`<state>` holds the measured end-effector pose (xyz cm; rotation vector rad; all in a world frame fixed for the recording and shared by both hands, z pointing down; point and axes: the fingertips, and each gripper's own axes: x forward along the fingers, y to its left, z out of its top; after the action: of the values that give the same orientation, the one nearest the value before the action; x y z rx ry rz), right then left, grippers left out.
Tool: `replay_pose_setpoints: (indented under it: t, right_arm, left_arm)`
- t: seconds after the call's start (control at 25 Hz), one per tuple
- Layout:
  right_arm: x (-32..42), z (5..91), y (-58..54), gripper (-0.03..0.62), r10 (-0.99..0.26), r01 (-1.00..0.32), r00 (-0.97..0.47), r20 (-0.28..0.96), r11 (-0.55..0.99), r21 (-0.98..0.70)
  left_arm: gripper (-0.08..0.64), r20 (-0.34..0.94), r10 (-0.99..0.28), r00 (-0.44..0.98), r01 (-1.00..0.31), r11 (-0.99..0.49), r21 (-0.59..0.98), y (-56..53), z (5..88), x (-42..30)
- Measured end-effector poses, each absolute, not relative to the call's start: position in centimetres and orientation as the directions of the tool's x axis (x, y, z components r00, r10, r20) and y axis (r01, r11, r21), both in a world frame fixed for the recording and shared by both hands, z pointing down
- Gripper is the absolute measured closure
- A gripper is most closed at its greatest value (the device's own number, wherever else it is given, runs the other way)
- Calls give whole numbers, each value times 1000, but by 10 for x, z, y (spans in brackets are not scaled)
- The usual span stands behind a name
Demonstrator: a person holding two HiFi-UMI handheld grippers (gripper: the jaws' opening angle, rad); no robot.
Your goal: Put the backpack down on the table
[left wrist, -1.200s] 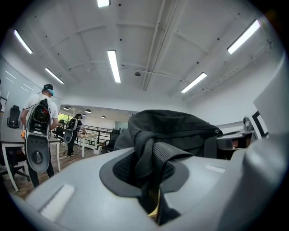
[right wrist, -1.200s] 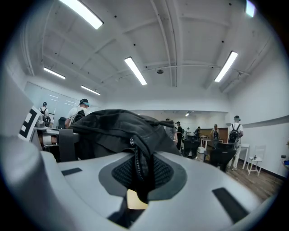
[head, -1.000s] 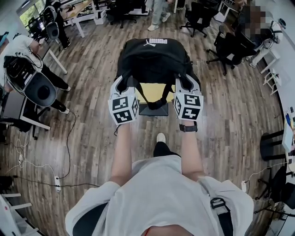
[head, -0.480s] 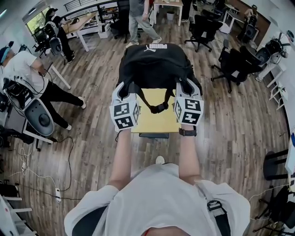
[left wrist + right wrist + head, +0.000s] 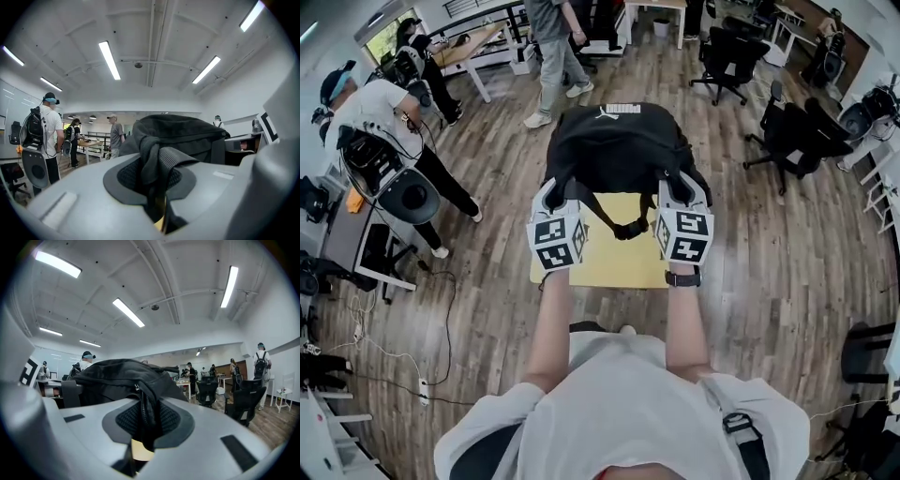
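Observation:
A black backpack (image 5: 617, 148) hangs in the air between both grippers, above a small yellow-topped table (image 5: 602, 253). My left gripper (image 5: 560, 190) is shut on the bag's left side, where black fabric and a ribbed strap (image 5: 159, 161) are pinched between the jaws. My right gripper (image 5: 677, 185) is shut on the bag's right side, clamping fabric by a zipper (image 5: 142, 416). In both gripper views the backpack (image 5: 180, 133) (image 5: 119, 376) bulges beyond the jaws. A loose strap with a buckle (image 5: 628, 228) dangles over the tabletop. Both grippers point level.
Wood floor all round. A person wearing a backpack rig (image 5: 380, 122) stands at the left by a desk (image 5: 352, 230). Another person (image 5: 548, 47) walks beyond the bag. Black office chairs (image 5: 797, 131) stand at the right. Cables (image 5: 384, 347) lie on the floor at lower left.
Both grippers and the backpack have travelled forward across the room. The yellow table, first mostly hidden under the bag, now shows wide beneath it. The grip on the bag is unchanged.

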<state>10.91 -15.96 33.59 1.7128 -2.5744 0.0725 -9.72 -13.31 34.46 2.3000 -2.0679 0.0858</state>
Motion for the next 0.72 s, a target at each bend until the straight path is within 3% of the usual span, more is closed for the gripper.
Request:
replay_pose_setpoints:
  t: [0.72]
  right_arm:
    - [123,374,-244,540,-929,-941,-336,153,338,-17]
  left_arm:
    - [508,148,-973,175,-984,-171,43,-234,389,-86]
